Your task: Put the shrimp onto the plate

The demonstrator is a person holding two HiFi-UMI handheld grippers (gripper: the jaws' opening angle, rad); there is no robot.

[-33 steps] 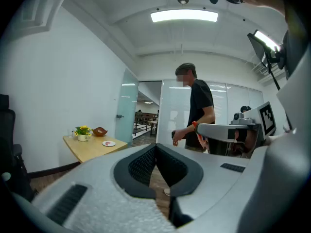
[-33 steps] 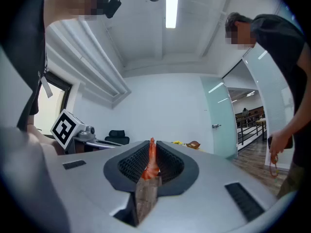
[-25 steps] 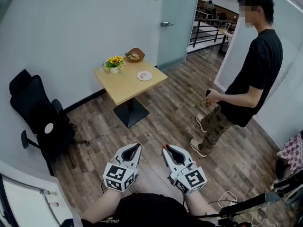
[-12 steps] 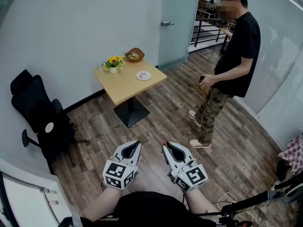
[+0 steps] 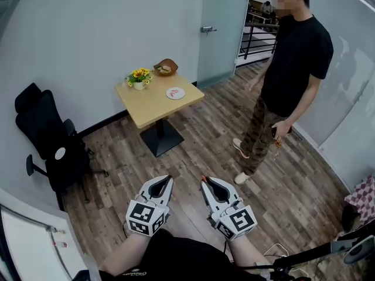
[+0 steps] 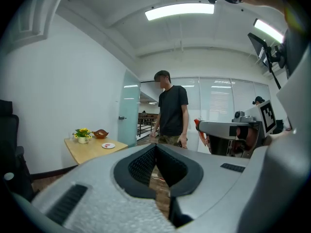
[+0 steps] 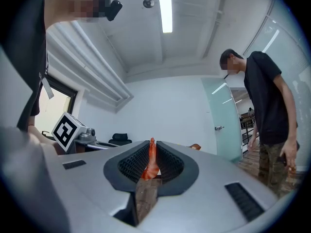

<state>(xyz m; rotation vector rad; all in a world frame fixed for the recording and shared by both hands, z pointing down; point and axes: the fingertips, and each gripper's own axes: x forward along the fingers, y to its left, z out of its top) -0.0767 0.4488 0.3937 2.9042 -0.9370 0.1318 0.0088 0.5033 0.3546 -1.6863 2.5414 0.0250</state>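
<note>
A small white plate (image 5: 174, 92) with a red mark lies on a square wooden table (image 5: 150, 108) across the room; the left gripper view also catches the plate (image 6: 108, 145) at far left. My right gripper (image 5: 204, 180) is shut on an orange shrimp (image 7: 151, 161), whose tip pokes out between the jaws (image 5: 203, 178). My left gripper (image 5: 170, 178) is shut with nothing in it. Both are held low and close to my body, far from the table.
A pot of yellow flowers (image 5: 139, 78) and a brown bowl (image 5: 166, 67) stand at the table's back edge. A person in a black shirt (image 5: 290, 81) stands to the right on the wood floor. A black office chair (image 5: 50, 145) is at left, a glass door (image 5: 220, 28) behind.
The standing person has moved left and nearer the door, lowering their arm. Both grippers stay where they were, the right one still holding the shrimp.
</note>
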